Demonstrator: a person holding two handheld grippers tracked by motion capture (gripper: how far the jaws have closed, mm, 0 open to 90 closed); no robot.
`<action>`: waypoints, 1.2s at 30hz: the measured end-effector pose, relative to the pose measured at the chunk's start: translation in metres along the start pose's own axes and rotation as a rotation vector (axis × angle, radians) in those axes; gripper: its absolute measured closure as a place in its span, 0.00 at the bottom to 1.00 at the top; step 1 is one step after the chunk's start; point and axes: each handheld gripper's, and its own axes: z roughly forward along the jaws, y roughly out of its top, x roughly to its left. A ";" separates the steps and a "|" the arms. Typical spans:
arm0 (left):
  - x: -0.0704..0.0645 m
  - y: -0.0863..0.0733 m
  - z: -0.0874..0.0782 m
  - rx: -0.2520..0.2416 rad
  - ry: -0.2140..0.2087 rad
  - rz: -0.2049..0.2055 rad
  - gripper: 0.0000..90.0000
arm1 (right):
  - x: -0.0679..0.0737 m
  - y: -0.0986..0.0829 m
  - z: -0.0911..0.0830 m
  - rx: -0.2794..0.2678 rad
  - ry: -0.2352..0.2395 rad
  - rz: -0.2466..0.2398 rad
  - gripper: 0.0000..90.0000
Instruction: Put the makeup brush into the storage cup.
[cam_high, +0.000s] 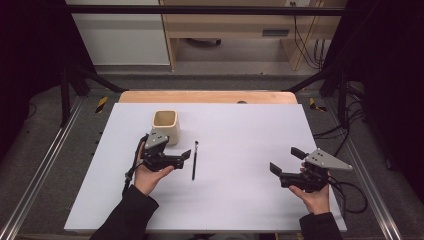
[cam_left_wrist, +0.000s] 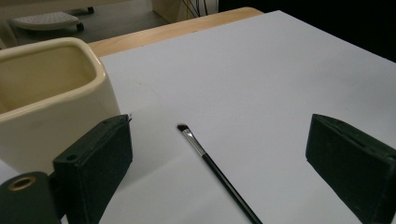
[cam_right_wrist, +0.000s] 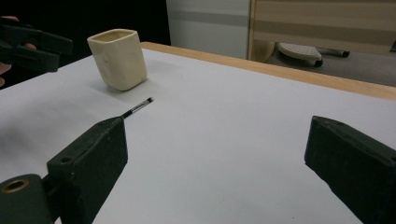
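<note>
My left gripper (cam_high: 186, 155) sits low over the white surface (cam_high: 240, 195), its fingers (cam_left_wrist: 95, 163) spread wide with nothing between them but bare sheet and the brush. In my left gripper view the brush (cam_left_wrist: 217, 173) lies flat in that gap, its dark bristle tip toward 11 o'clock and its black handle running off toward 5 o'clock; neither finger touches it.

From the high view the brush (cam_high: 194, 161) lies almost straight up and down on the sheet, just to the 3 o'clock side of my left gripper, bristles at the 12 o'clock end. The cream cup (cam_high: 166, 125) stands upright at about 11 o'clock from the brush, close to it but not touching, and my left hand (cam_high: 150, 176) is right below the cup. In my left gripper view the cup (cam_left_wrist: 46, 98) rises just behind my left finger.

My right gripper (cam_high: 284, 161) is well apart, at 3 o'clock from the brush, held by my right hand (cam_high: 312, 192). Its fingers (cam_right_wrist: 88, 163) are also spread wide and hold nothing. In my right gripper view the cup (cam_right_wrist: 117, 58) is at 11 o'clock, with the brush's (cam_right_wrist: 138, 108) bristle end showing just past my left finger.
</note>
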 end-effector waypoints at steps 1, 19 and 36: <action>0.000 0.000 0.003 0.006 -0.001 -0.002 0.08 | 0.000 0.000 0.000 -0.001 0.000 -0.002 0.07; -0.007 -0.014 0.051 0.119 -0.005 -0.019 0.17 | 0.000 -0.001 0.001 0.006 0.001 -0.004 0.07; -0.010 -0.034 0.083 0.264 0.017 0.011 0.42 | 0.001 -0.001 -0.001 0.003 0.006 0.003 0.08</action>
